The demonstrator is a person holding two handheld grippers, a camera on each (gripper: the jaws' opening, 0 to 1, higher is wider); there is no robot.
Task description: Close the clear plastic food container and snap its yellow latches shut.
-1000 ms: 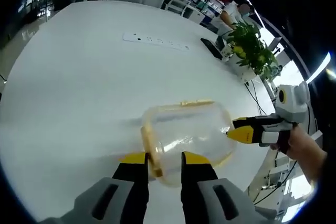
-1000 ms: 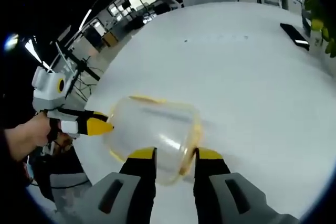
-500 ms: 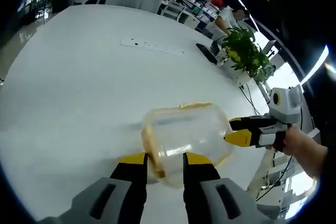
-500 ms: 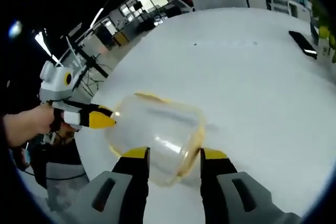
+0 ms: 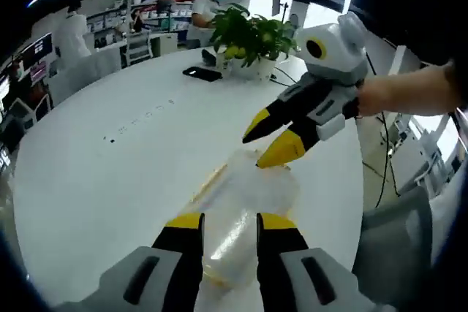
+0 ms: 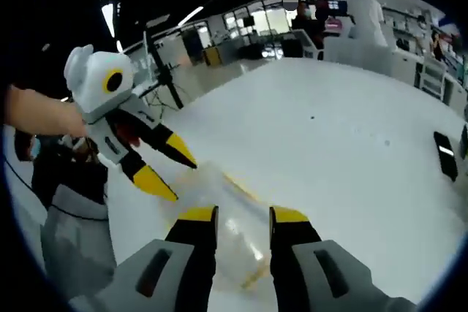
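Left tool [image 5: 228,218] is seen with jaws narrowly parted around the near end of the clear container [image 5: 245,213], lying on the white desk [image 5: 110,173]. Right tool [image 5: 270,140], held by a hand [image 5: 402,93], is spread open, tips above the far end. Latches are blurred and cannot be made out.

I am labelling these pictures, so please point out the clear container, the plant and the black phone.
container [image 5: 245,202], left gripper view, on its clear wall between the jaws.
plant [image 5: 248,31], left gripper view, on its green leaves.
phone [image 6: 446,155], right gripper view, on its dark flat face.
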